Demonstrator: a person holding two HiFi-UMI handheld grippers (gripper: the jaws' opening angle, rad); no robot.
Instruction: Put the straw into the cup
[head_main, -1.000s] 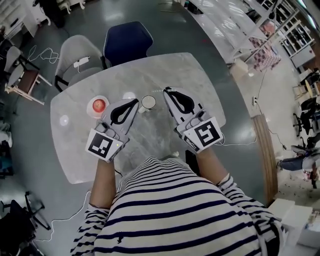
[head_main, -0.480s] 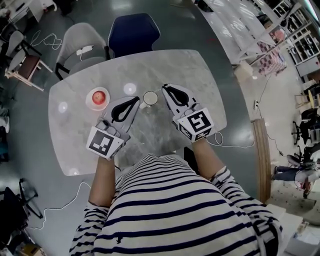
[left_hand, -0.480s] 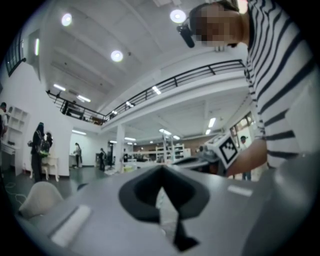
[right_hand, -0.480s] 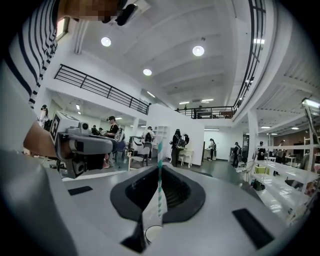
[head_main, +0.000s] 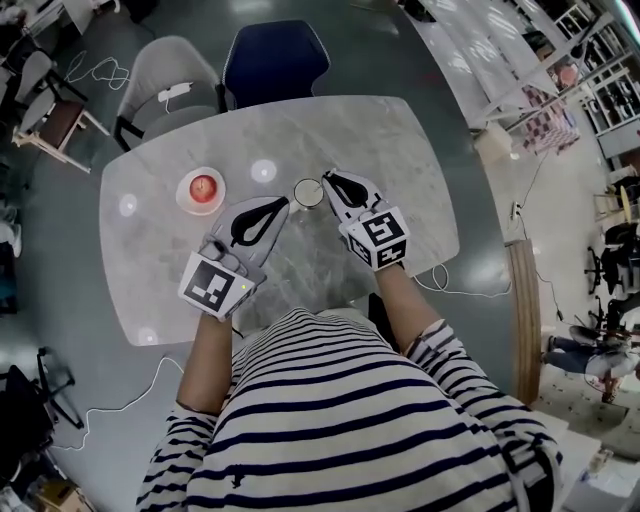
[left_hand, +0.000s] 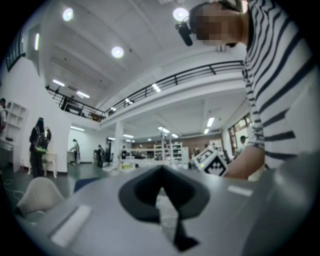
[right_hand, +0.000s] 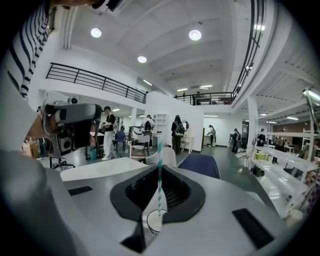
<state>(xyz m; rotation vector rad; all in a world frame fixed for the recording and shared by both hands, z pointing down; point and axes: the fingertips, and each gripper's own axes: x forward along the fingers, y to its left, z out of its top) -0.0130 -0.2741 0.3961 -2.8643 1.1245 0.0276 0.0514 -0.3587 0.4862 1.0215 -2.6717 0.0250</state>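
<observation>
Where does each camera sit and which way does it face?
Head view: on the head, steeply down at the table; striped shirt, left gripper, right gripper show.
Left gripper view: on it, level toward far shelves; forearm, striped shirt show.
Right gripper view: on it, toward straw and cup; striped sleeve shows.
Shared: cup, in head and right gripper views.

This is a big open-plan lab or workshop hall. A railed mezzanine (right_hand: 95, 80) runs under a high white ceiling with round lamps (right_hand: 195, 34). Shelving racks (head_main: 595, 55) fill the upper right of the head view. Office chairs (head_main: 275, 62) stand at a marble bench (head_main: 380, 140) on a grey floor (head_main: 60, 300), and people (right_hand: 108, 132) stand in the distance.
</observation>
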